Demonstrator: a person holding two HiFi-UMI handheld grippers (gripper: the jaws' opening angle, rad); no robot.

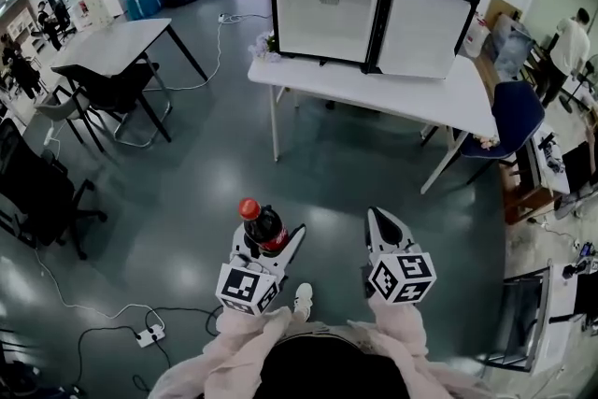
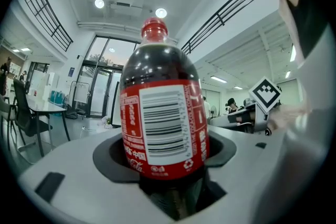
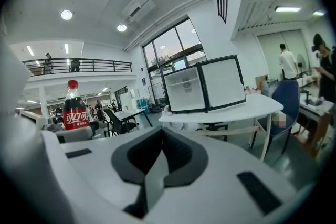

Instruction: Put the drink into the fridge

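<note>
Left gripper clamps the bottle, long axis upright, red cap uppermost; right gripper jaws closed together, empty.

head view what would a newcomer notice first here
A red-capped cola bottle stands upright, clamped in the left gripper, low in the middle. Ahead, a small fridge sits on a white table with its door swung open. The right gripper is shut and empty.

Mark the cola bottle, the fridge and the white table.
cola bottle (image 1: pixel 264 225), head view, dark body under the cap.
fridge (image 1: pixel 327 19), head view, open white interior.
white table (image 1: pixel 374 91), head view, bare top near the fridge.
</note>
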